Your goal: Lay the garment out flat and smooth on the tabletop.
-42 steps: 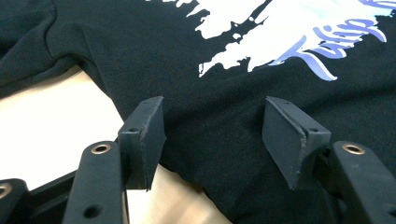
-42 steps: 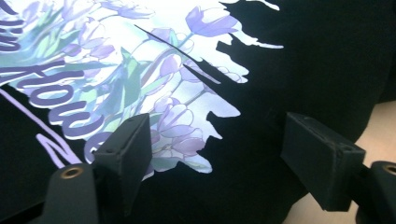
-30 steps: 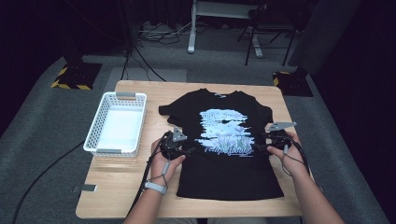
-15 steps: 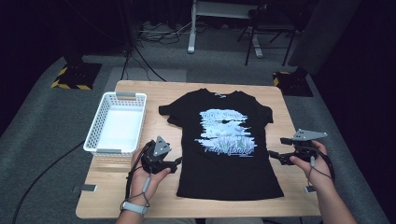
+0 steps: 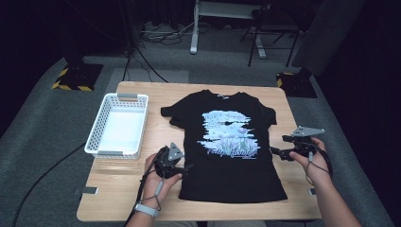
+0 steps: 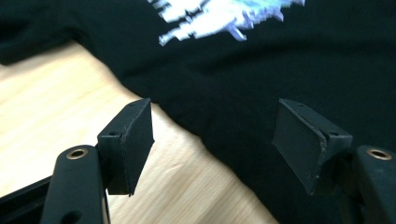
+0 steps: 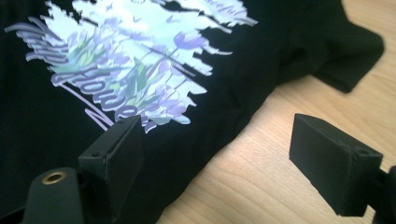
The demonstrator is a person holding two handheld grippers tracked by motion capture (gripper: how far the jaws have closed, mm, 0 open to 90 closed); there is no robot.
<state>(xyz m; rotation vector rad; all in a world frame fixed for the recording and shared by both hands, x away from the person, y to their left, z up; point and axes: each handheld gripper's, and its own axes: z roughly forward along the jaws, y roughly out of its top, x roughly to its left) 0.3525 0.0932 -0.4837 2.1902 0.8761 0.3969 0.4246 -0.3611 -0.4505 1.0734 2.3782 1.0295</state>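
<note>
Black cotton, a T-shirt (image 5: 231, 146) with a pale lilac print (image 5: 228, 135), lies flat on my wooden table (image 5: 118, 184), beside a white basket (image 5: 118, 125). My left gripper (image 5: 187, 168) sits at its left edge and my right gripper (image 5: 274, 151) at its right edge, both with jaws spread wide and gripping nothing

A white basket (image 5: 118, 125) sits on the wooden table (image 5: 127, 189), left of a black T-shirt (image 5: 227, 175).

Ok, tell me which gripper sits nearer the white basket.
The left gripper, at the shirt's left edge beside the basket; the right gripper is across the shirt.
</note>
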